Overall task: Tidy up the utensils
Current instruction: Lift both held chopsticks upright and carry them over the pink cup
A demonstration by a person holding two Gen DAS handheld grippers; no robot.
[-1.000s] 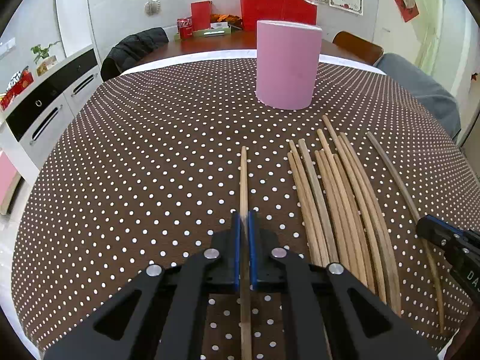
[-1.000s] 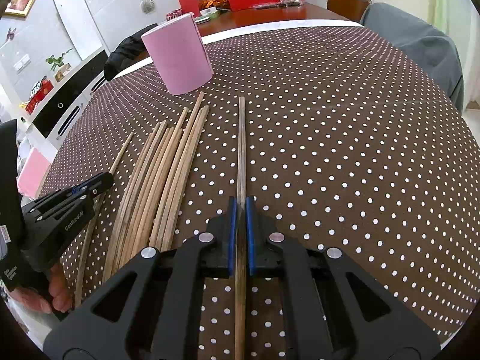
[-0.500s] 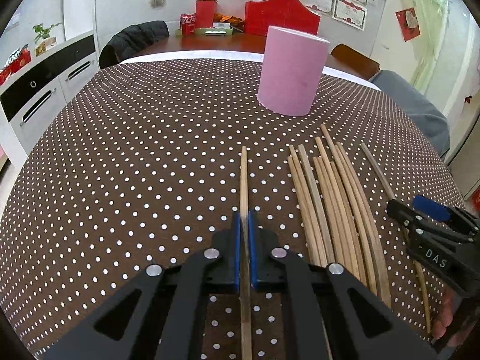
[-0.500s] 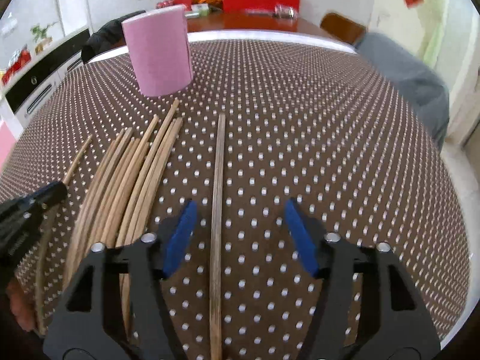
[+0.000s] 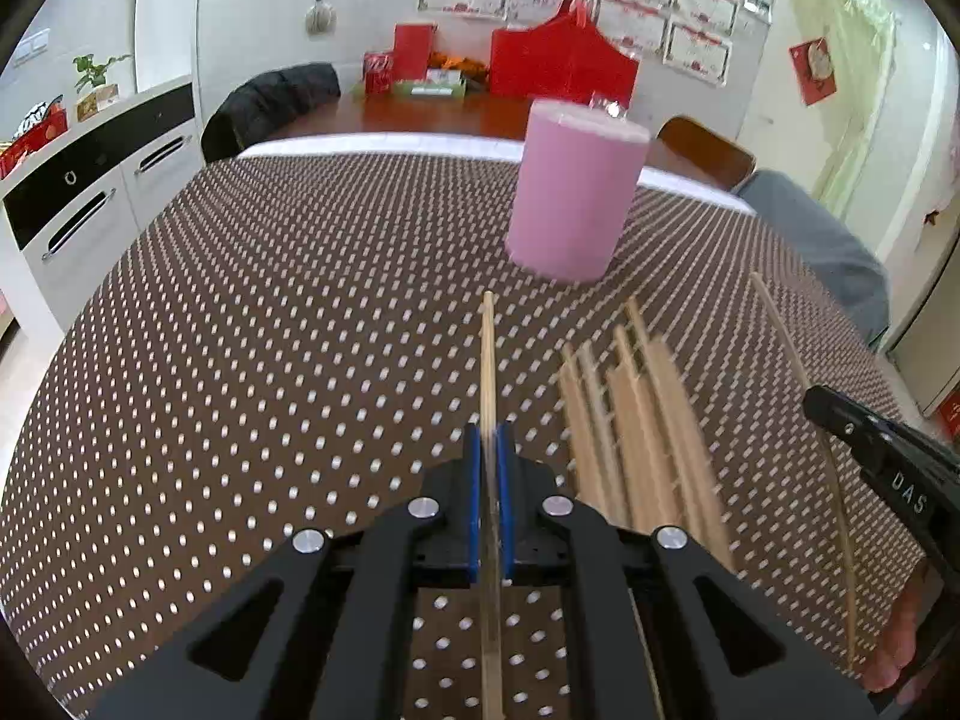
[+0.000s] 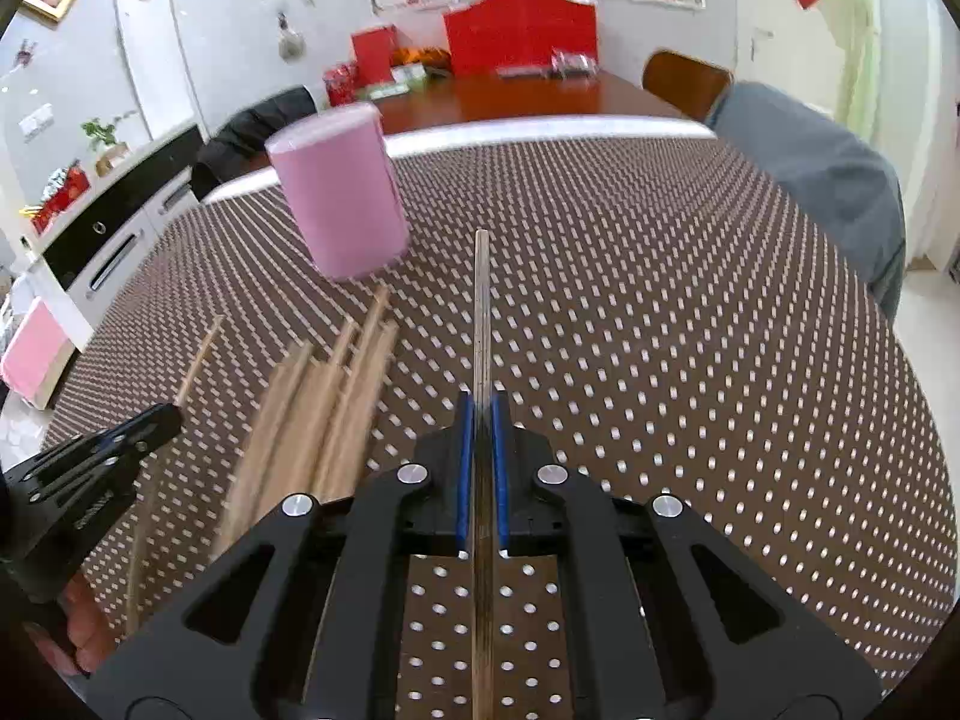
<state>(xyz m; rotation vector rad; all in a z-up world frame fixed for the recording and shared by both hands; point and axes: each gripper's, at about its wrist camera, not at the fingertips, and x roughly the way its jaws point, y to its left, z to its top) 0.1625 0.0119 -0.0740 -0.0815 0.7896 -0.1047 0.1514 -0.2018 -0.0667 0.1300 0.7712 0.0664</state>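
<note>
My left gripper (image 5: 489, 438) is shut on a pale wooden chopstick (image 5: 488, 354) that points toward the pink cylinder holder (image 5: 573, 198). The right gripper (image 6: 481, 405) has its jaws closing, and the blue pads press on a darker chopstick (image 6: 481, 300) lifted off the cloth. The pink holder (image 6: 342, 192) stands upright to its far left. A bundle of several chopsticks (image 5: 642, 420) lies on the cloth between the two grippers, also visible as the bundle (image 6: 324, 408) in the right wrist view. Each gripper shows at the edge of the other's view, the right gripper (image 5: 825, 408) and the left gripper (image 6: 165, 417).
The round table has a brown polka-dot cloth (image 5: 270, 330). Beyond it stand a wooden table with red boxes (image 5: 558, 66), a dark chair (image 5: 270, 102), a grey-covered chair (image 6: 828, 180) and white cabinets (image 5: 90, 198). A hand (image 6: 84, 630) shows at the lower left.
The right jaws stood open around the dark chopstick half a second ago and now are closed on it again. Both views have tilted up and the right gripper has risen.
</note>
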